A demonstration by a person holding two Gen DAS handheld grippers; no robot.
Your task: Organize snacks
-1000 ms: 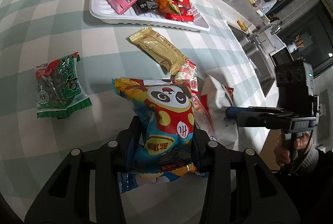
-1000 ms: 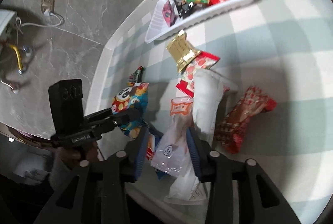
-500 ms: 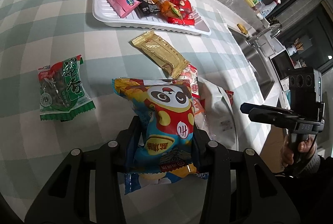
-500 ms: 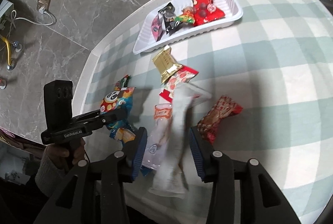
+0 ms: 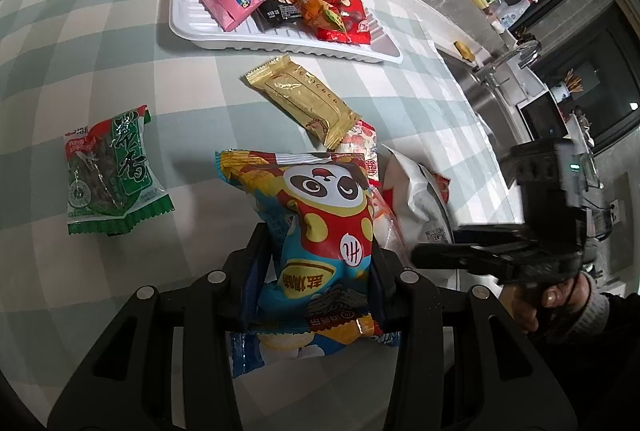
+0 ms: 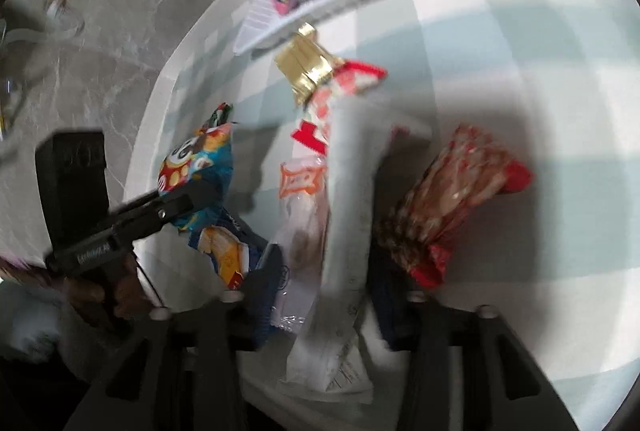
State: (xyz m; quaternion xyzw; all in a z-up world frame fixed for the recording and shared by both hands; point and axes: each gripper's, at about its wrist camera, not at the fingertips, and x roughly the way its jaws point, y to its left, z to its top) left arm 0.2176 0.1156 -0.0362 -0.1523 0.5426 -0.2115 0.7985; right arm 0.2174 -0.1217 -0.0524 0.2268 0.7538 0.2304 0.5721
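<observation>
My left gripper (image 5: 318,251) is shut on a panda-print snack bag (image 5: 328,223) and holds it just above the checked tablecloth; the same bag (image 6: 196,167) shows in the blurred right wrist view. My right gripper (image 6: 326,279) has its jaws closing, with a long white packet (image 6: 352,191) and a clear packet (image 6: 300,215) between them; the blur hides whether the pads press. Seen from the left wrist, the right gripper (image 5: 424,255) is at the near end of the white packet (image 5: 408,191). A white tray (image 5: 192,27) at the far side holds several snacks.
Loose on the cloth lie a gold packet (image 5: 304,99), a green packet (image 5: 112,171), a red-and-white packet (image 5: 362,139) and a red-brown packet (image 6: 448,207). A blue packet (image 5: 244,347) lies under the panda bag. The table edge and a sink (image 5: 492,91) are to the right.
My right gripper rose, then came back down over the white and clear packets, and its view is now blurred. The left gripper and the panda bag have stayed put.
</observation>
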